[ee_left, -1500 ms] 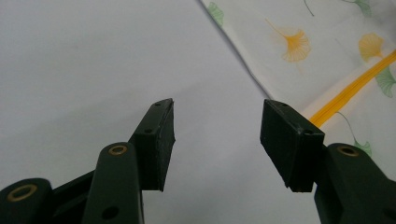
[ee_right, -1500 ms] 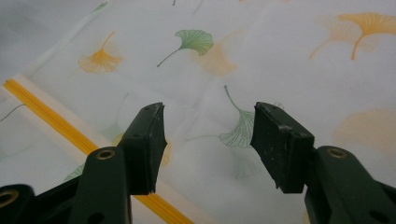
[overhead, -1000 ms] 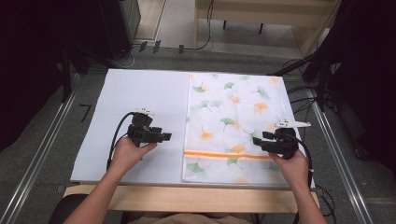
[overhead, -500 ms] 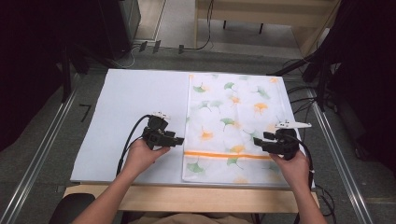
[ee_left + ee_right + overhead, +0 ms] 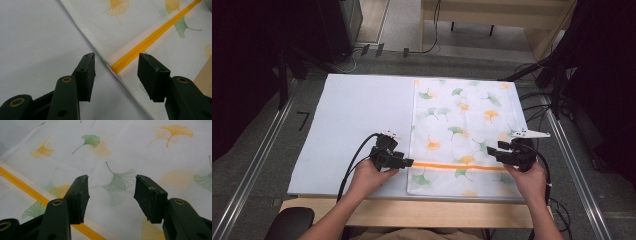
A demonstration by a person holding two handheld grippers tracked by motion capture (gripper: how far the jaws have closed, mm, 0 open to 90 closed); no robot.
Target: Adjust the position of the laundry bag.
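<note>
Moved rightward, the left tool [image 5: 408, 163] straddles the cloth's [image 5: 462, 115] edge, jaws narrowing yet spread, gripping nothing.

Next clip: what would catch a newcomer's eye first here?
The white cloth printed with ginkgo leaves, spread flat over the right half of the pale table, with an orange stripe across its near end. The left tool sits open at the cloth's left edge where the stripe ends; the right tool hovers open over the stripe's right end.
</note>
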